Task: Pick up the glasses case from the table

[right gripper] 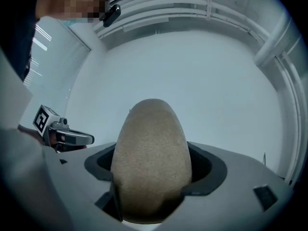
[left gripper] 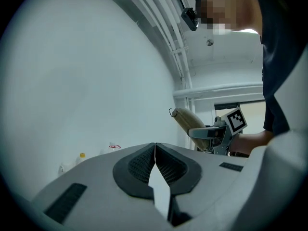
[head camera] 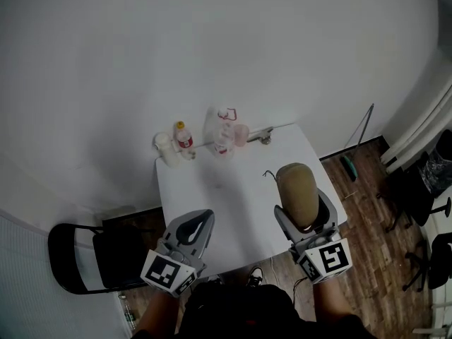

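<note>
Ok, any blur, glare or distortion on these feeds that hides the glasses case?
Head view: fisheye bends the edges, light even, the glasses case sharp in the right gripper. Right gripper view: dark vignette ring, the case fills the centre, grain crisp, no glare. Left gripper view: same vignette, the left gripper in focus, the case small at right.

The glasses case's (head camera: 296,189) lower end disappears between the jaws of the right gripper (head camera: 305,214). Labels on the bottles (head camera: 183,140) along the table's (head camera: 240,189) far edge are too small to read. The left gripper (head camera: 192,226) covers part of a black chair (head camera: 81,256), and dark furniture (head camera: 432,189) is cropped at the right edge.
</note>
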A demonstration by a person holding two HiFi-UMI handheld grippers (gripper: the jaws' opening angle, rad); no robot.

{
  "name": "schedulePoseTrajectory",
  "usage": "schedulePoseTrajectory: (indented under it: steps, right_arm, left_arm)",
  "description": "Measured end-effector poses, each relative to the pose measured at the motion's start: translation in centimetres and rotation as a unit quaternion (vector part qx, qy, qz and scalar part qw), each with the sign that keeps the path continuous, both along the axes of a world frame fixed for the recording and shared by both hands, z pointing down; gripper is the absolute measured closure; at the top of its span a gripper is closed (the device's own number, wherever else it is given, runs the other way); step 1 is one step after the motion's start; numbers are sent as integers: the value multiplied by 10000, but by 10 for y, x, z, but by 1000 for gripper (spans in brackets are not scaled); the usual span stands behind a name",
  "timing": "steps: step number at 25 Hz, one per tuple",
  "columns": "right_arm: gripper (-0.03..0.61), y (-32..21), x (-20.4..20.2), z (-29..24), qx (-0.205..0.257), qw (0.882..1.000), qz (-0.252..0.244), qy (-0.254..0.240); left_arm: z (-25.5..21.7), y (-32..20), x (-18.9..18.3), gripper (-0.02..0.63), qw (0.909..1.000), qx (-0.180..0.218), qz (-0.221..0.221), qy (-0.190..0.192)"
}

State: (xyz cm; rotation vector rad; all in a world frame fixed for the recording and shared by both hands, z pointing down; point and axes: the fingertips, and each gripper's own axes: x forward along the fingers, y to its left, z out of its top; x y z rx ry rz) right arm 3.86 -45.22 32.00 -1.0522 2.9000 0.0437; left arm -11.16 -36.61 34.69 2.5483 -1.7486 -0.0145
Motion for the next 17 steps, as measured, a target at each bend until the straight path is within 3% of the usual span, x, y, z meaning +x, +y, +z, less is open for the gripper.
schedulePoseTrajectory:
  steps: [11, 17]
  right_arm:
    - [183, -6, 2, 9, -267, 9996, 87, 62]
    - [183, -8, -7, 16, -112, 9995, -89, 267]
  left_arm:
    - [-4, -3, -6, 592, 9998, 89, -32, -196]
    - [-8, -4, -12, 592, 9997, 131, -49, -203]
